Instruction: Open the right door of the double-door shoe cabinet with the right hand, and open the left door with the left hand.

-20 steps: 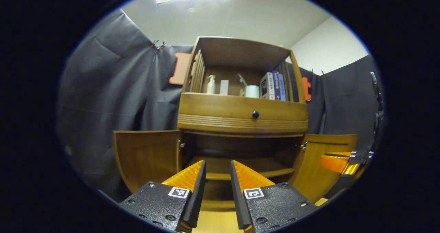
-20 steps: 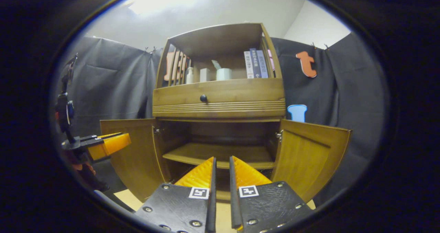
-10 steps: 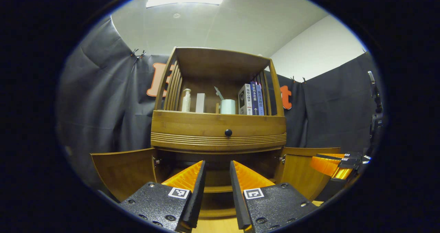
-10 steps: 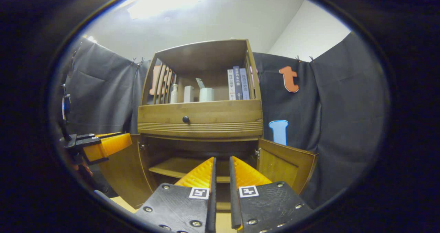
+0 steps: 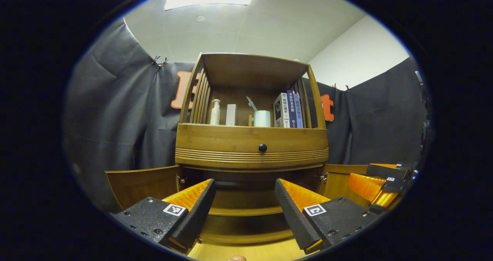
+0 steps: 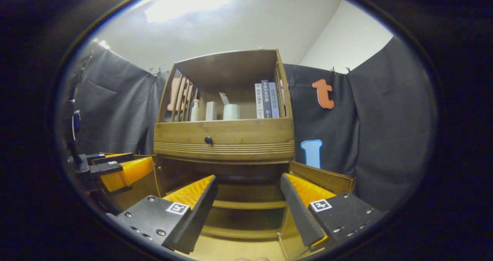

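Shoe cabinet (image 5: pixel 252 145) at frame centre, both doors swung open.
The left gripper (image 5: pixel 243 203) and right gripper (image 6: pixel 246 199) have fingers spread wide, holding nothing. The left door (image 5: pixel 142 182) sits lower left, the right door (image 6: pixel 321 178) lower right. Book spines (image 5: pixel 290 111) on the top shelf carry writing too small to read.

Both doors (image 5: pixel 142 184) of the shoe cabinet (image 5: pixel 252 147) were swung wide; the left tool (image 5: pixel 243 199) was held spread, empty.
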`<state>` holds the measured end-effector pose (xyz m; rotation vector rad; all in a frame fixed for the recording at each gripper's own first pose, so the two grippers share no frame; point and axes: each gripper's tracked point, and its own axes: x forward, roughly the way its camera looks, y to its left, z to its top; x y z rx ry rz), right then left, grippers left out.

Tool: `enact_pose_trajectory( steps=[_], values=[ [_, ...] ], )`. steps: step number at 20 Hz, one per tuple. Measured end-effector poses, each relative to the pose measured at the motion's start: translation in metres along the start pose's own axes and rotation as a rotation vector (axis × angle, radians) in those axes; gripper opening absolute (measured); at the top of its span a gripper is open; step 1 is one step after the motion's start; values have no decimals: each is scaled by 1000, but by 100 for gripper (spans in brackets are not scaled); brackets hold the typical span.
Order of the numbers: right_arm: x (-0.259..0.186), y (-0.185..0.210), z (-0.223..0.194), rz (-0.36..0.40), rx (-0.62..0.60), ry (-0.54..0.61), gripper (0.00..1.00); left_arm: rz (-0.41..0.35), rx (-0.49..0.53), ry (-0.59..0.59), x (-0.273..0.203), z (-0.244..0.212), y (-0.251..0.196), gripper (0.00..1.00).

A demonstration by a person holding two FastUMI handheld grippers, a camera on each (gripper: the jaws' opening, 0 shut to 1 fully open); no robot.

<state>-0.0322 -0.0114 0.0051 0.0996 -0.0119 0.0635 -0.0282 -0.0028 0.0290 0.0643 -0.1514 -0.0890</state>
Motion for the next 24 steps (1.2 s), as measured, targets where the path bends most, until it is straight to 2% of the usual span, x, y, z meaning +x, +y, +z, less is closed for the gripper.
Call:
enact_pose_trajectory(
  steps=[1, 3, 4, 5, 7, 8, 9, 10, 11, 12, 17, 18, 19, 23, 24],
  values=[
    [1, 2, 1, 1, 0, -4, 98, -1, 3, 1, 1, -1, 1, 96],
    [3, 4, 0, -1, -5, -1, 98, -7, 4, 5, 3, -4, 1, 96],
    [3, 4, -1, -3, -8, 2, 98, -12, 0, 12, 4, -6, 0, 92],
    [4, 4, -2, -5, -10, 6, 93, -19, -6, 15, 5, -8, 0, 93],
    [3, 5, -4, -12, -20, 11, 93, -30, -24, 24, 9, -13, -1, 96],
    [3, 4, -4, -19, -28, 12, 93, -38, -32, 29, 12, -14, -2, 93],
    [1, 2, -3, -26, -37, 10, 98, -48, -38, 36, 14, -17, -4, 96],
    [-1, 1, -3, -34, -43, 9, 98, -58, -43, 43, 17, -19, -6, 92],
    [-4, -1, -3, -43, -47, 8, 98, -70, -48, 49, 19, -20, -8, 96],
    [-6, -2, -1, -52, -50, 5, 98, -80, -52, 51, 21, -21, -11, 92],
    [-20, -16, 5, -117, -65, -8, 98, -156, -73, 56, 26, -24, -29, 92],
    [-23, -18, 7, -131, -65, -10, 98, -172, -74, 58, 26, -24, -33, 96],
    [-25, -18, 7, -144, -64, -12, 98, -188, -74, 59, 25, -24, -36, 92],
    [-39, -18, 9, -193, -63, -14, 98, -242, -71, 61, 21, -24, -42, 96],
    [-42, -17, 10, -202, -63, -16, 98, -252, -71, 61, 20, -24, -41, 92]
  ],
)
